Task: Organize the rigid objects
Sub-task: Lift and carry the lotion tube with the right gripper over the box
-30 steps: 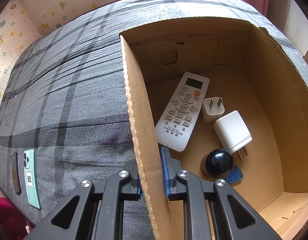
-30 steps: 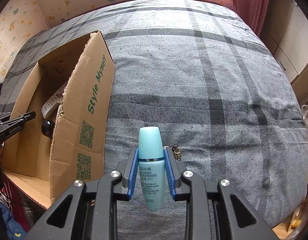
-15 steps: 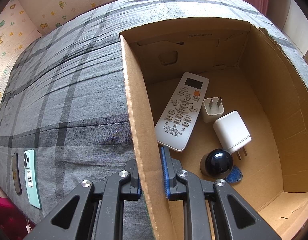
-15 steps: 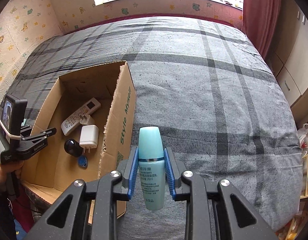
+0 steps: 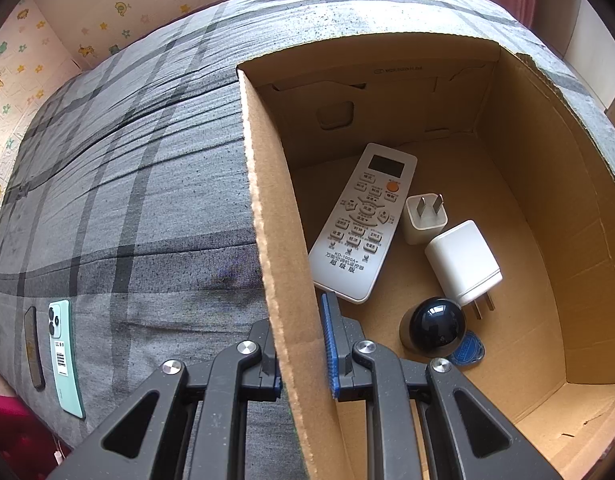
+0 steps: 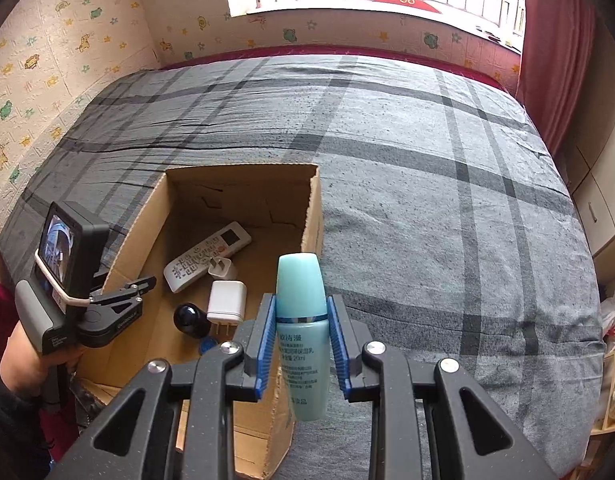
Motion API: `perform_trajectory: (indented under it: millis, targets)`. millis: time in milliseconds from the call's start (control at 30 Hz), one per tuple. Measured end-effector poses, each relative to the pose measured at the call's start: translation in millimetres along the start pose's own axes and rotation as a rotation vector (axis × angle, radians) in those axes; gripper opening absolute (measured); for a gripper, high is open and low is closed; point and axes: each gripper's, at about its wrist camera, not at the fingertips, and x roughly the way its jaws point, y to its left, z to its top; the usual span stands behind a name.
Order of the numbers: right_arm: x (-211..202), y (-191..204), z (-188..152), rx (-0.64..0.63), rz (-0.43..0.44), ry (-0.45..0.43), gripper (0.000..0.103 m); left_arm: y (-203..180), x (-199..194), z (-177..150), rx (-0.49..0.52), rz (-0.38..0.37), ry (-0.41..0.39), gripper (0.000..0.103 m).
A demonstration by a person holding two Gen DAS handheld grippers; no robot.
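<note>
Since a second ago the right gripper (image 6: 303,344) has risen and swung toward the cardboard box (image 6: 313,216), so the open box, seen edge-on before, now lies at about ten o'clock of the small turquoise bottle (image 6: 301,332) clamped upright between its blue pads; the left gripper (image 5: 303,354) has not budged, its jaws pinched tight on the box's left wall. The step in hand looks like carrying the bottle over for stowing. Next, I judge, it must clear the near wall, come down over bare floor toward the box's right side, and only then let go. Inside lie a white remote (image 5: 363,222), a small plug adapter (image 5: 423,218) at its three o'clock, a larger white charger (image 5: 463,264), a dark round-topped thing (image 5: 433,326) and a blue tag (image 5: 469,354). On the grey checked bedspread (image 5: 127,184), well apart at the box's eight o'clock, a mint-green phone (image 5: 63,356) waits beside a dark slim object (image 5: 33,346).
</note>
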Motion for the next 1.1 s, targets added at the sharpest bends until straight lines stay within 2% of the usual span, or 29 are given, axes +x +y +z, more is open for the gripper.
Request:
perform_trajectory:
  millis: [200, 467, 1100]
  targets:
    - [9.2, 27.9, 10.8, -0.045, 0.040, 0.012, 0.027, -1.6, 0.8, 1.7, 0.004, 0.003, 0.007, 0.018]
    - [37.6, 56.0, 16.5, -0.075, 0.081, 0.074, 0.027, -0.9, 2.0, 2.7, 0.002, -0.001, 0.014, 0.018]
    - [133.1, 82.5, 3.1, -0.057, 0.131, 0.313, 0.027, 1.1, 4.6, 4.3, -0.006, -0.007, 0.023, 0.018]
